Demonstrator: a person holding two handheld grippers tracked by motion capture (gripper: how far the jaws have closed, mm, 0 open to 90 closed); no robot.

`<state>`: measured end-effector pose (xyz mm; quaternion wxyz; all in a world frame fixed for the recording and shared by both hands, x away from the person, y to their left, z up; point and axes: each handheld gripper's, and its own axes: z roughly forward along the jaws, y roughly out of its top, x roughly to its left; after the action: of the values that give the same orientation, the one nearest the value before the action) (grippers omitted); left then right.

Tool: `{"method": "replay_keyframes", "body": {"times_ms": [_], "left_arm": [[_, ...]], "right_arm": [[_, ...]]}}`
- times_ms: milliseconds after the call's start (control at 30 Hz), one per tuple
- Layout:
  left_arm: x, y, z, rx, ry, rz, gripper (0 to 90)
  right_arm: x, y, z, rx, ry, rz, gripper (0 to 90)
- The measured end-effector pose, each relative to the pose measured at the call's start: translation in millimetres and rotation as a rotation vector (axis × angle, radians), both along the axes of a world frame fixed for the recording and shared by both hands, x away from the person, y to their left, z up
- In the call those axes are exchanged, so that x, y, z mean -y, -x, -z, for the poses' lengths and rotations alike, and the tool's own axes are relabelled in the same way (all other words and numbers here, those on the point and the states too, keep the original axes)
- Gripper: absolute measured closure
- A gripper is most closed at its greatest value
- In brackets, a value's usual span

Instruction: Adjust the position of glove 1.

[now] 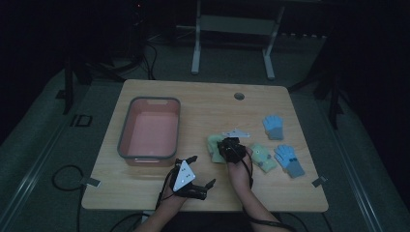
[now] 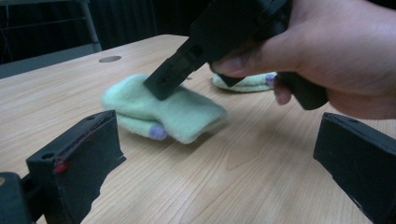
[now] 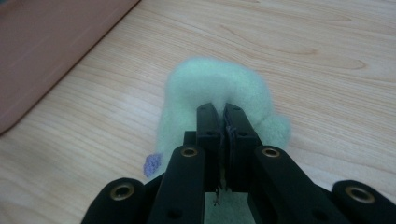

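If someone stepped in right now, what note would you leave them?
Right tongs: shut on the pale green glove, which lies on the table.
Left tongs: open, holding nothing, near the table's front edge.
Pink bin: nothing in it yet.
Second green glove and two blue gloves lie to the right.
Left, probably: carry the gloves to the bin.

A: Where's the bin (image 1: 149, 130)?
B: On the desk's (image 1: 203, 104) left half. Four gloves lie to its right.
A: Which is nearest it?
B: The near glove (image 1: 213, 145), under the right gripper (image 1: 227, 148). The middle glove (image 1: 262, 155) lies right of that, two far gloves (image 1: 274, 125) beyond.
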<state>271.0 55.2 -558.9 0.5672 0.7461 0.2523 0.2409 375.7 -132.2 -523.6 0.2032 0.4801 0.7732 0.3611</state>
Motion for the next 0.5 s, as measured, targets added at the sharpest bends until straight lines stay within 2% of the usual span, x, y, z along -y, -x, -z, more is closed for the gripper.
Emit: {"method": "replay_keyframes", "body": {"times_ms": [100,167,267,300,400,500], "left_arm": [[-0.2,-0.2,0.0,0.0,0.0,0.002,0.5],[-0.3,-0.4,0.0,-0.001,0.001,0.004,0.5],[-0.1,-0.3,0.0,-0.001,0.001,0.006,0.5],[0.0,-0.3,0.0,-0.001,0.001,0.007,0.5],[0.2,-0.4,0.0,-0.002,0.0,0.009,0.5],[0.2,-0.2,0.0,-0.001,-0.001,0.01,0.5]], "right_arm": [[-3.7,-2.4,4.9,0.002,0.001,0.005,85.3],[-6.4,-4.7,11.1,-0.015,0.005,0.009,83.2],[-10.2,-7.3,23.4,-0.039,0.01,0.004,74.6],[-11.0,-7.1,25.5,-0.026,0.012,-0.001,72.4],[-12.7,-6.5,24.6,-0.02,0.014,-0.007,63.8],[-11.9,-6.3,21.3,-0.008,0.018,-0.043,57.6]]}}
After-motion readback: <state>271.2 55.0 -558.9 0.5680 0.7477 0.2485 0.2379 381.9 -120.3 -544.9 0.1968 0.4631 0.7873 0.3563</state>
